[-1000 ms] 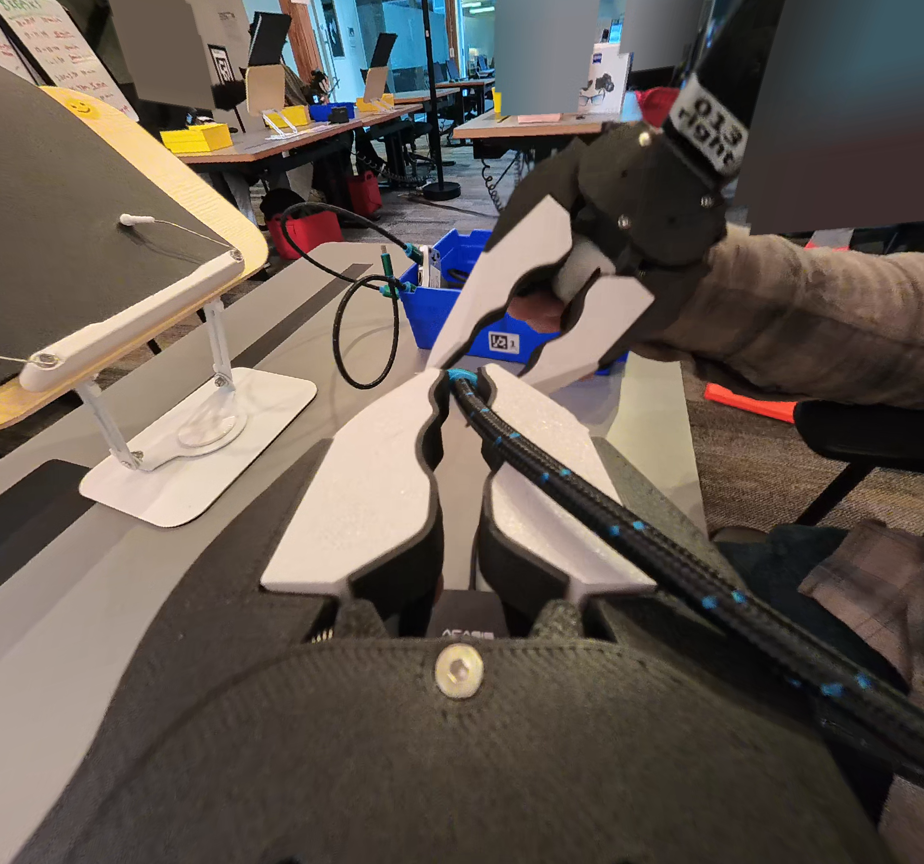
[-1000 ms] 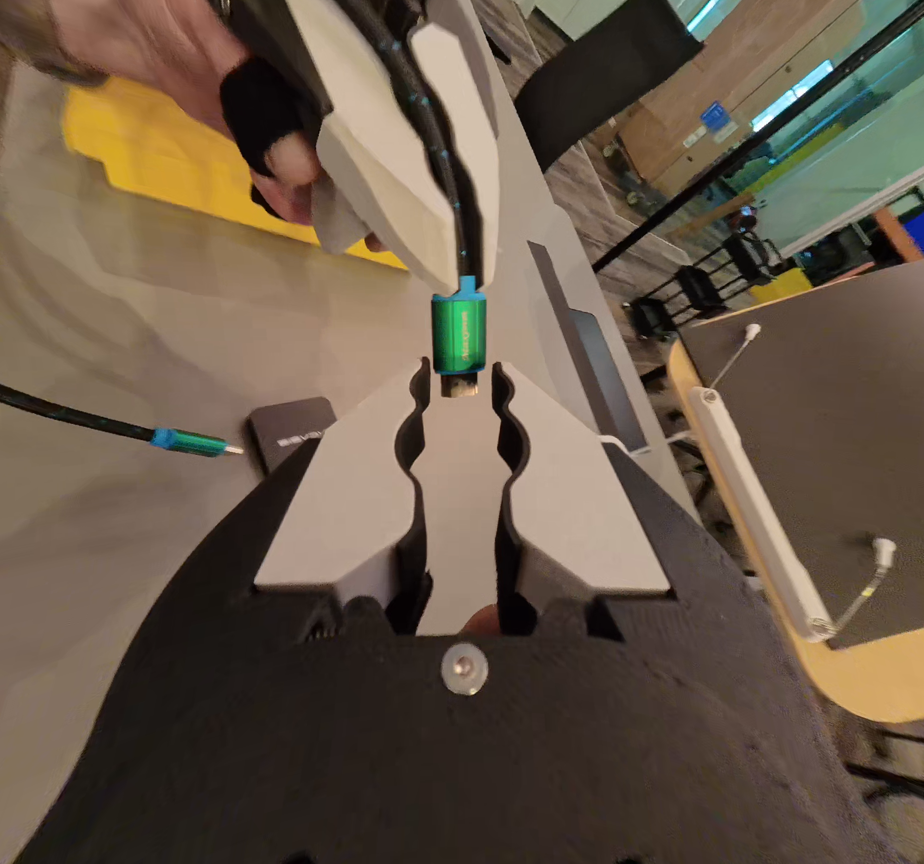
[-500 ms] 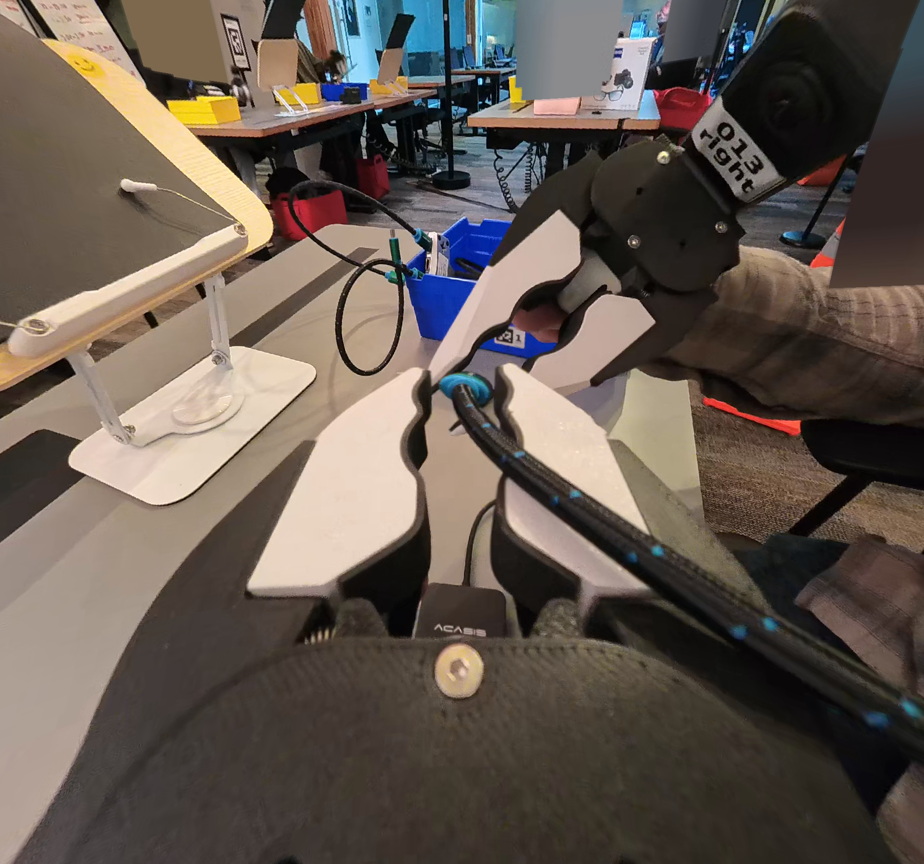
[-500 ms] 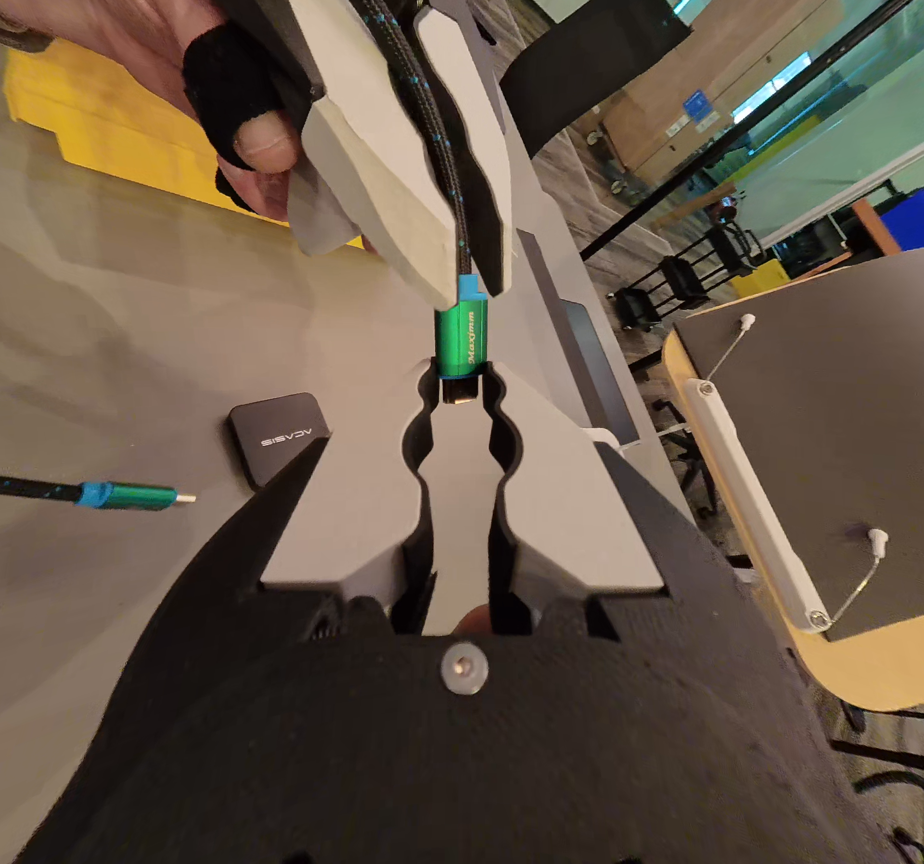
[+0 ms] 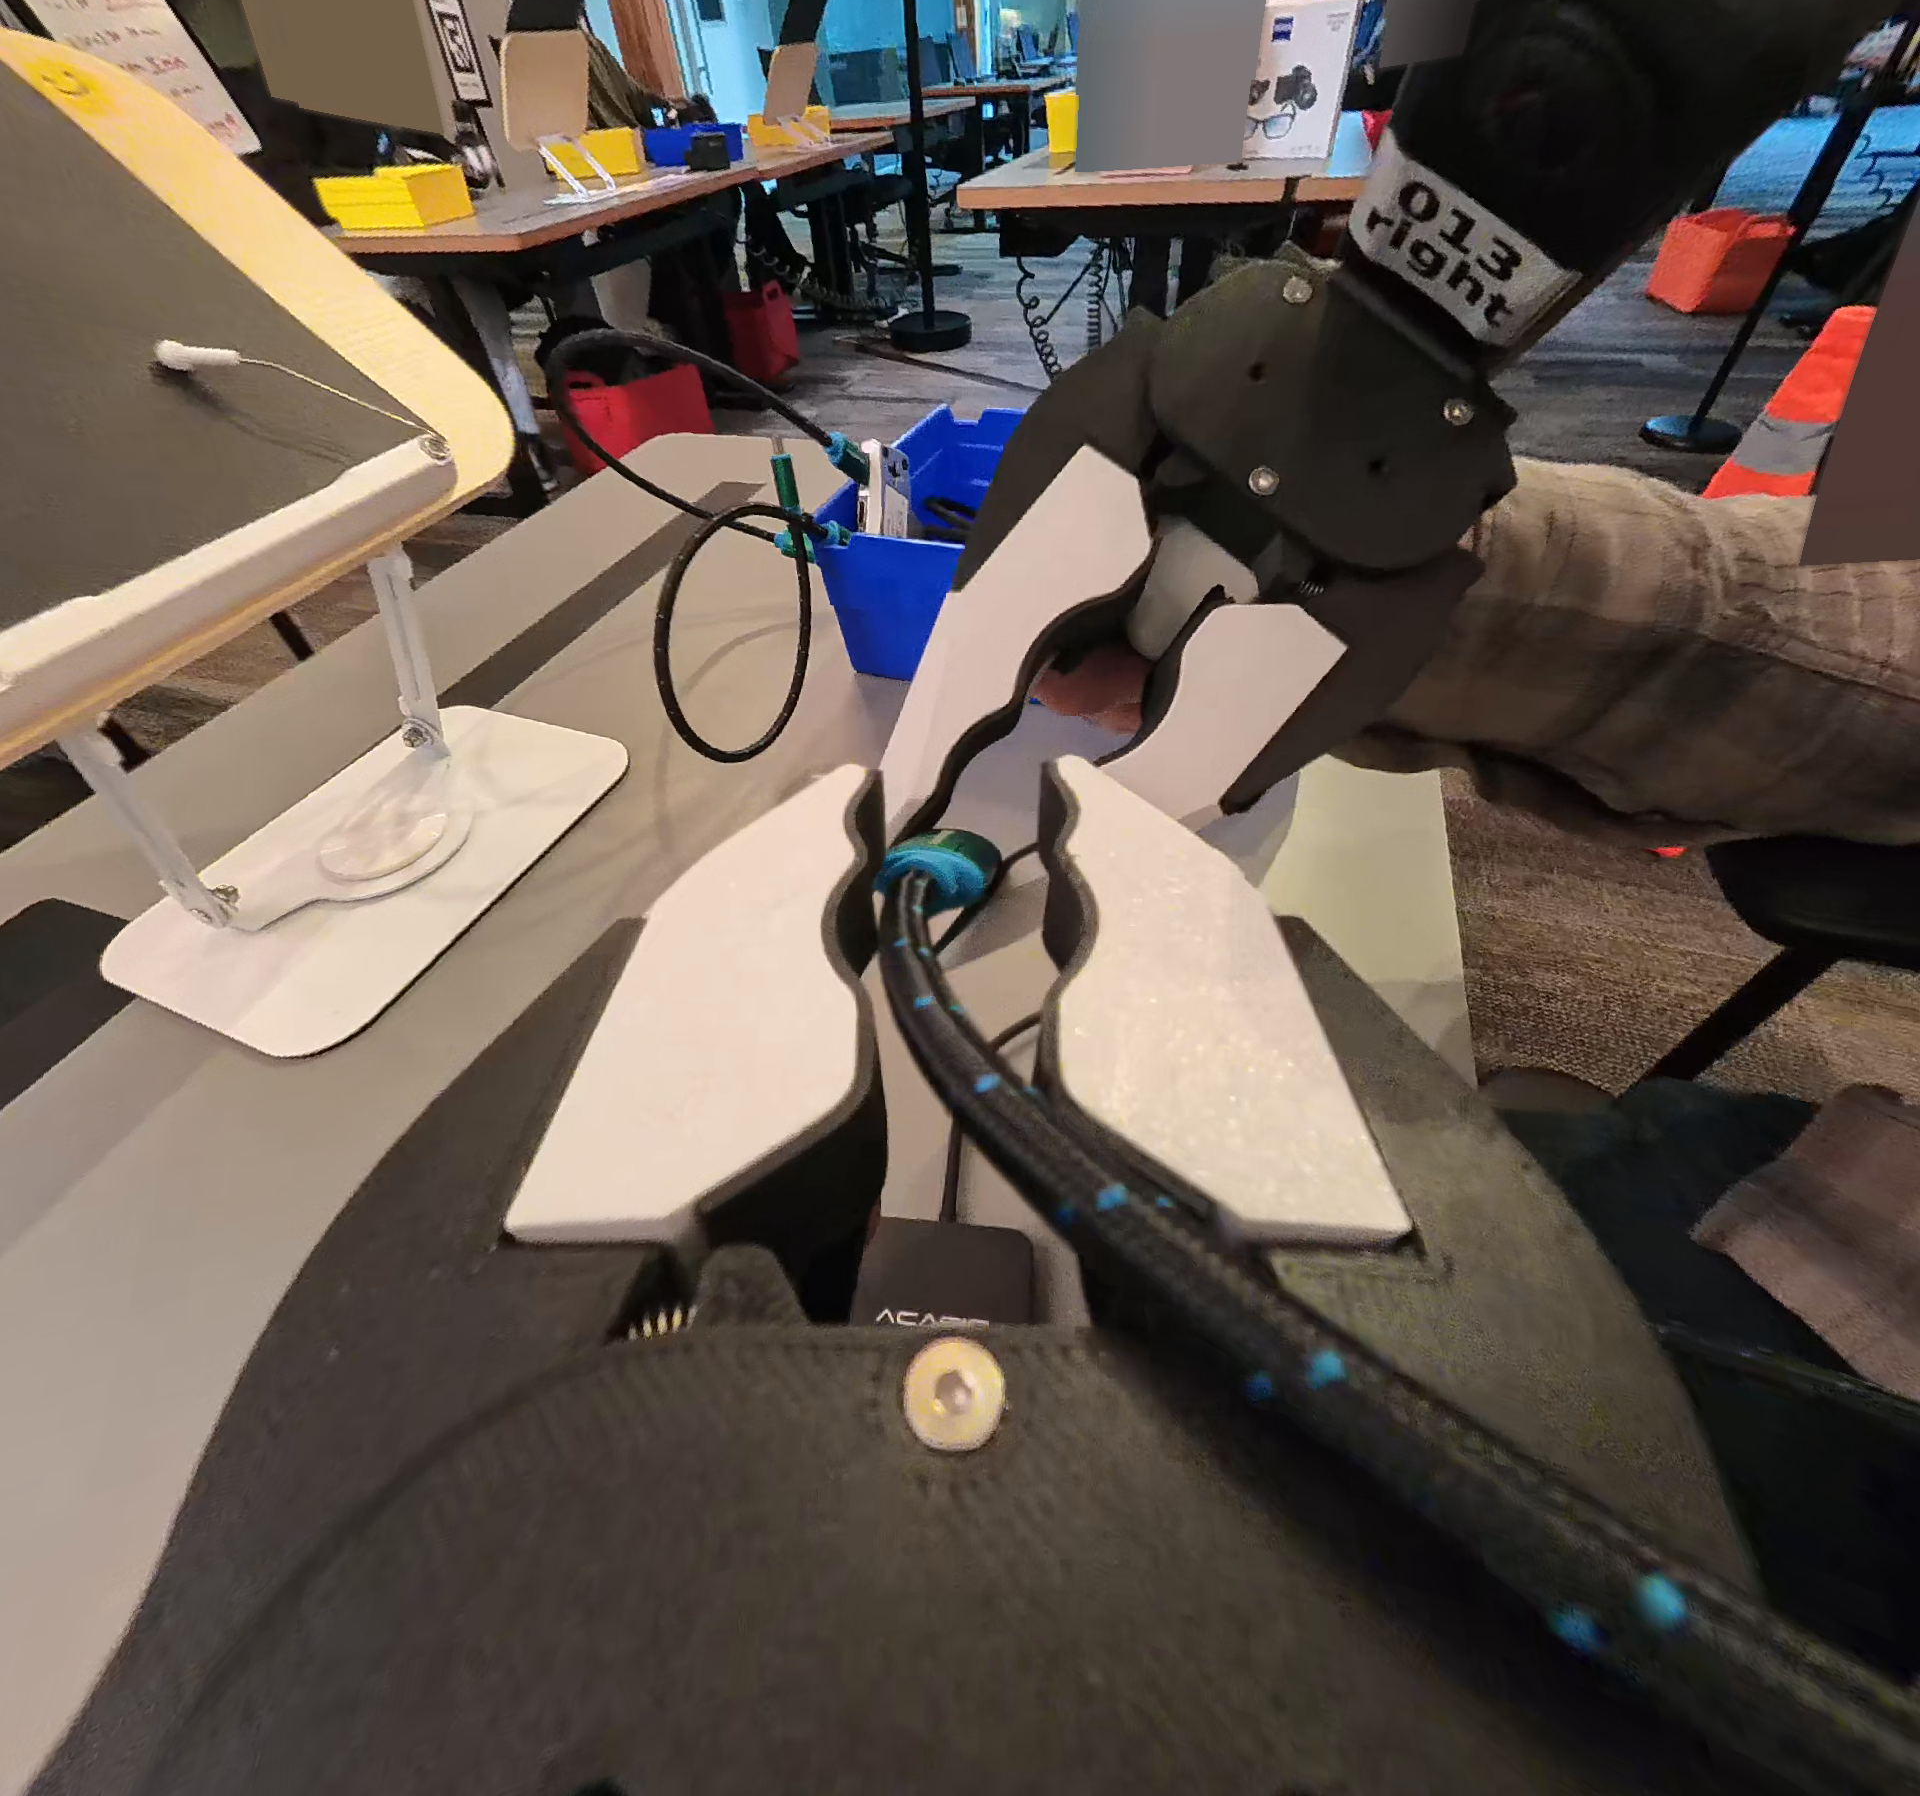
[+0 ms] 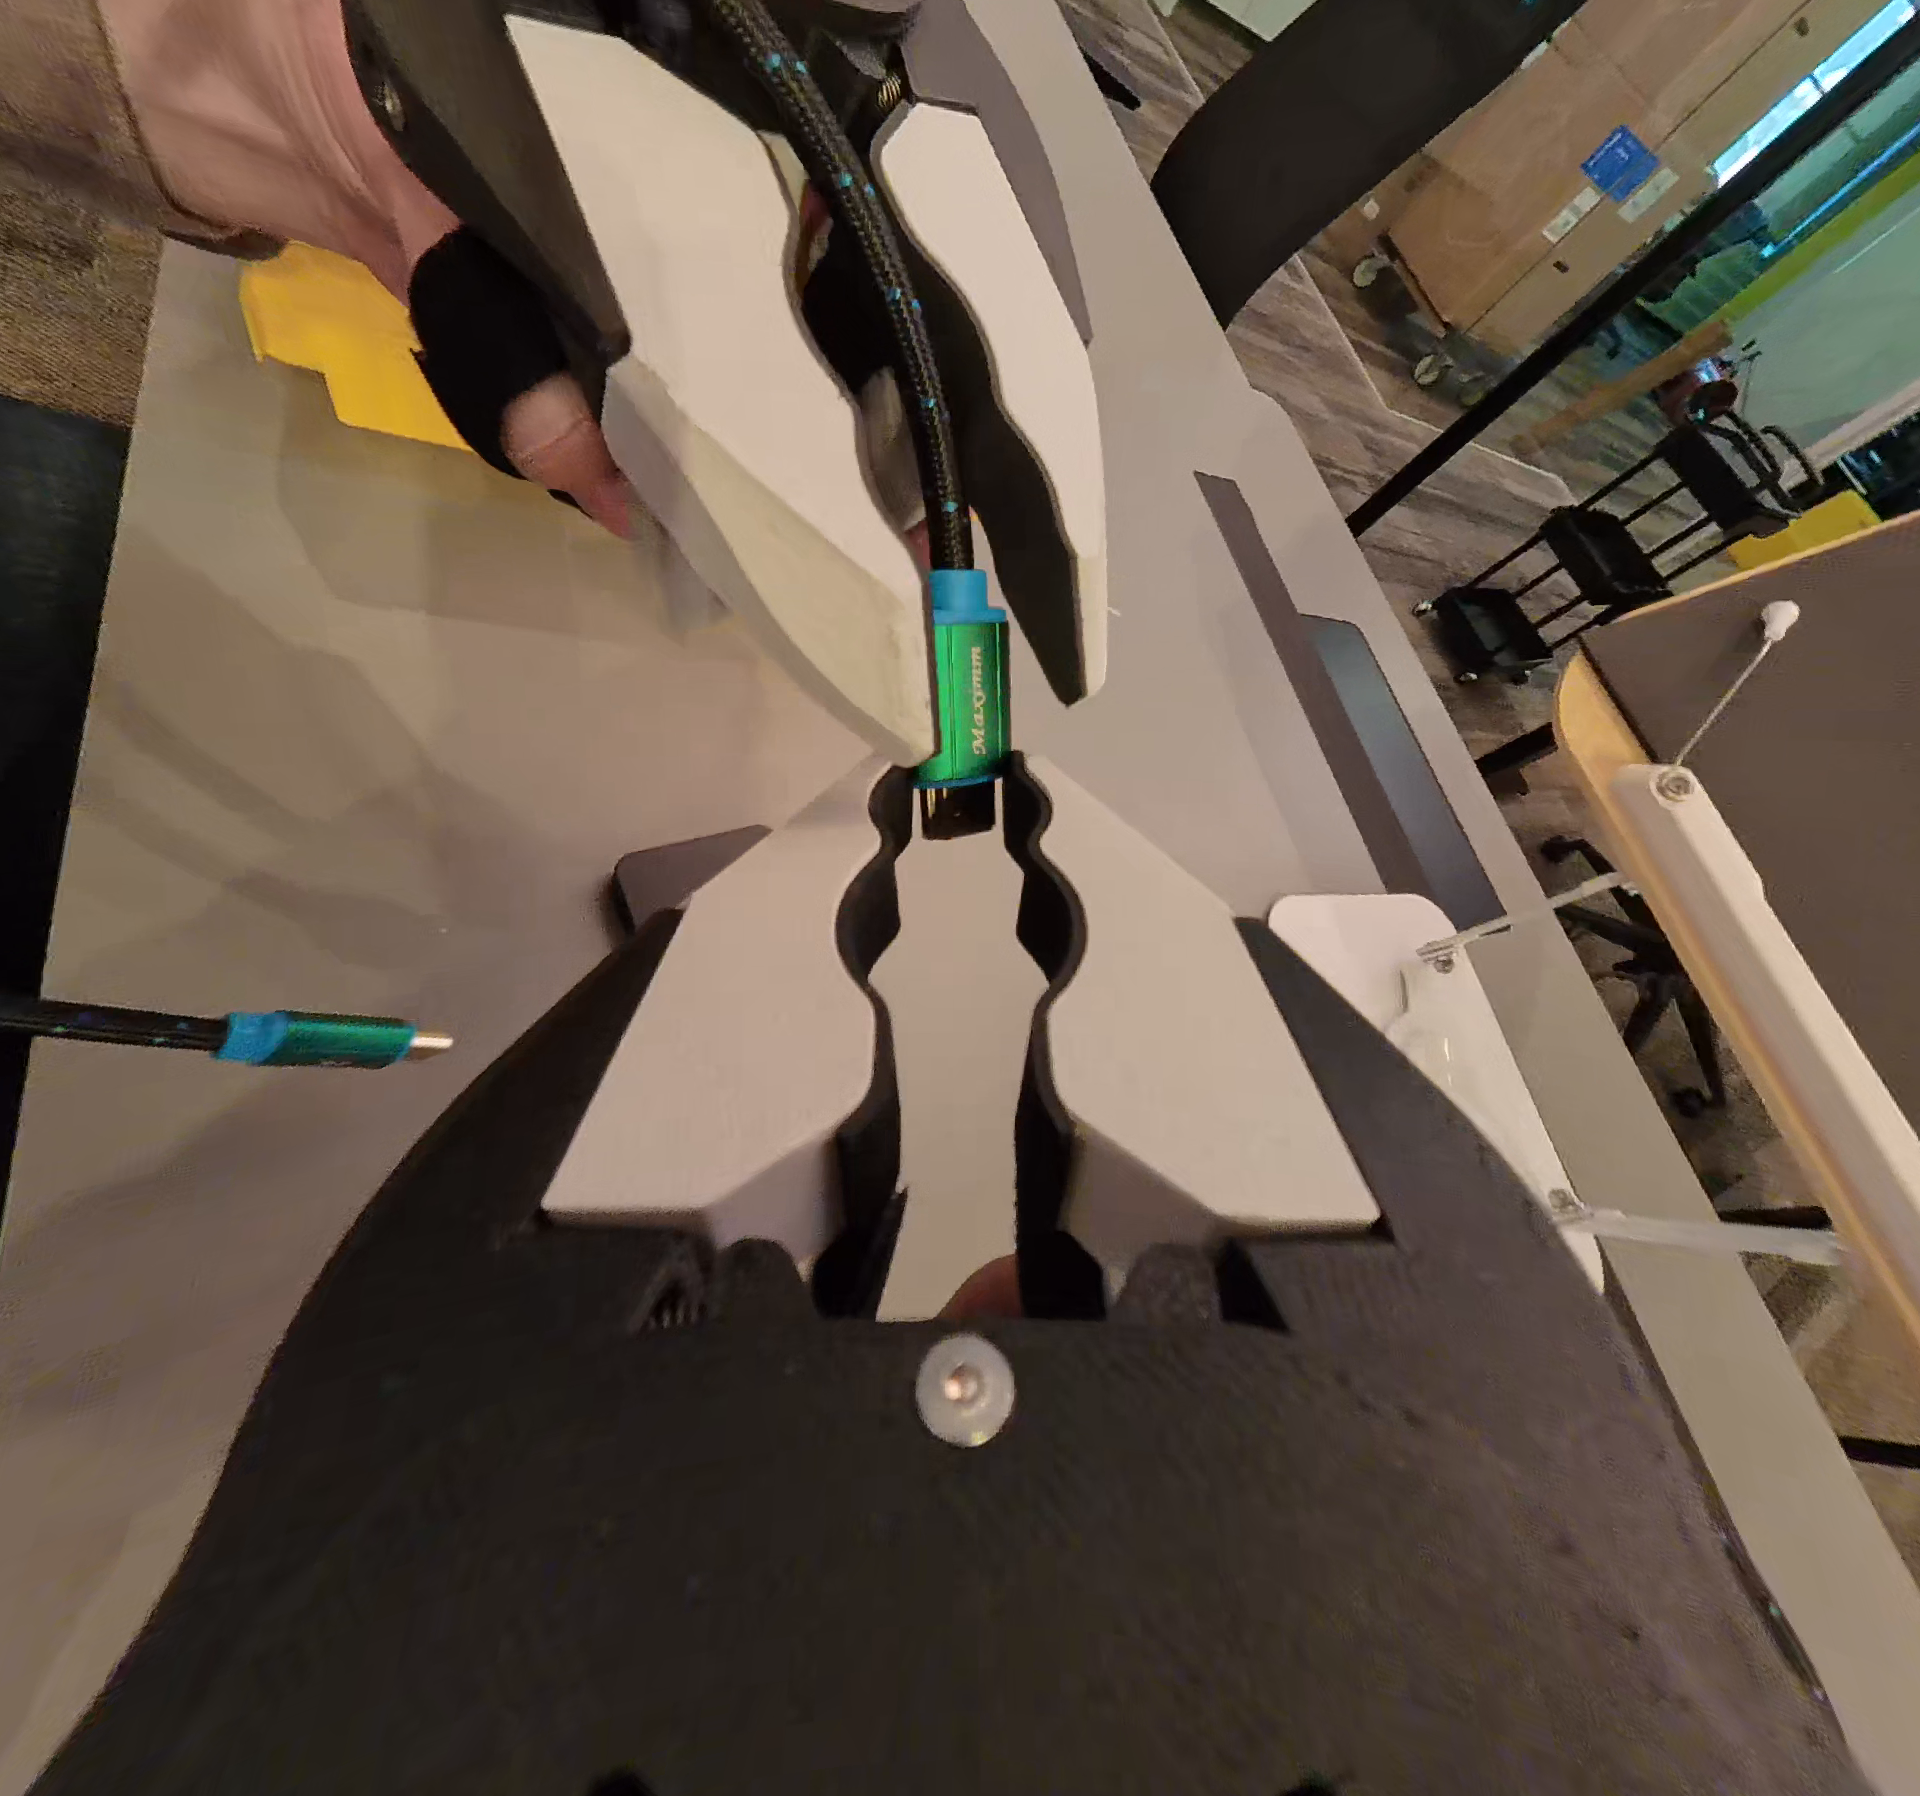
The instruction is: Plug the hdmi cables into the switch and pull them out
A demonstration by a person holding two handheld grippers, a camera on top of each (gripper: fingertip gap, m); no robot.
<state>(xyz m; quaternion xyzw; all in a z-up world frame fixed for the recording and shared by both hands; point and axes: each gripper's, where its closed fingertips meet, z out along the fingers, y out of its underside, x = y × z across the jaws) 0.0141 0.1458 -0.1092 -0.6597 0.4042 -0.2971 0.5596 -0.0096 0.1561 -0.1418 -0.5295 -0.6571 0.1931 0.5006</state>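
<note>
Gripping braided cable's (image 6: 894, 292) glossy green plug (image 6: 968, 697)

The table (image 5: 187, 1216) is grey, with a darker grey strip (image 5: 613, 593) running away toward the upper middle of the left wrist view. A white stand base (image 5: 343, 884) sits on it at centre left. A blue bin (image 5: 883, 593) stands at its far end, upper middle, and a cable loop (image 5: 727, 645) rests just left of the bin. A black switch (image 5: 940, 1273) lies low in the middle, mostly hidden. In the right wrist view, a second cable's green plug (image 6: 312, 1038) lies at centre left, pointing right. A yellow flat piece (image 6: 332, 364) lies at upper left, near the table's edge.
</note>
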